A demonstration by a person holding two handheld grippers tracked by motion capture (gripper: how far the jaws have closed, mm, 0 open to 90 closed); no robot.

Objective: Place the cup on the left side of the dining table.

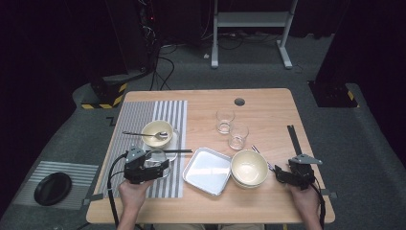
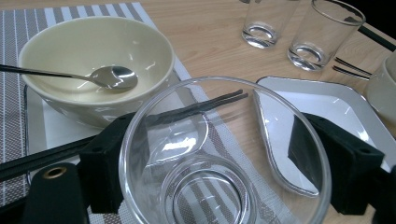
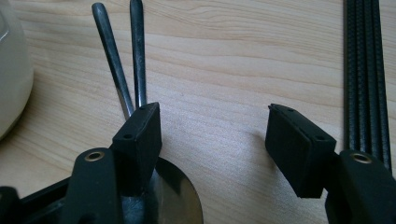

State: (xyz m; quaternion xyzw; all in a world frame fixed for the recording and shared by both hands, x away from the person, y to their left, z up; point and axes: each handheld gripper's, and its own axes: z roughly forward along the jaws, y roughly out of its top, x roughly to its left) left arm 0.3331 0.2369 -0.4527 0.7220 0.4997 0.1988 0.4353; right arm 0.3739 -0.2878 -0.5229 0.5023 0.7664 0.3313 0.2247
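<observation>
A clear glass bowl [image 2: 224,154] rests low over the striped placemat [image 1: 139,115], and my left gripper [image 1: 154,162] is shut on it, one jaw on each side of its wall. Behind it a cream bowl [image 2: 93,56] holding a metal spoon [image 2: 112,77] stands on a small white tray [image 2: 35,135], with black chopsticks [image 2: 201,107] laid alongside. At the table's right front, my right gripper [image 3: 215,135] is open over bare wood. Its left jaw rests over metal utensils [image 3: 114,60] lying on the table.
A white square plate [image 1: 207,171] lies at the front middle, with stacked cream bowls [image 1: 249,167] touching its right side. Two empty glasses [image 1: 224,120] [image 1: 238,136] stand behind. A black strip [image 1: 294,139] runs along the right edge. A black dish [image 1: 52,188] sits on the floor at left.
</observation>
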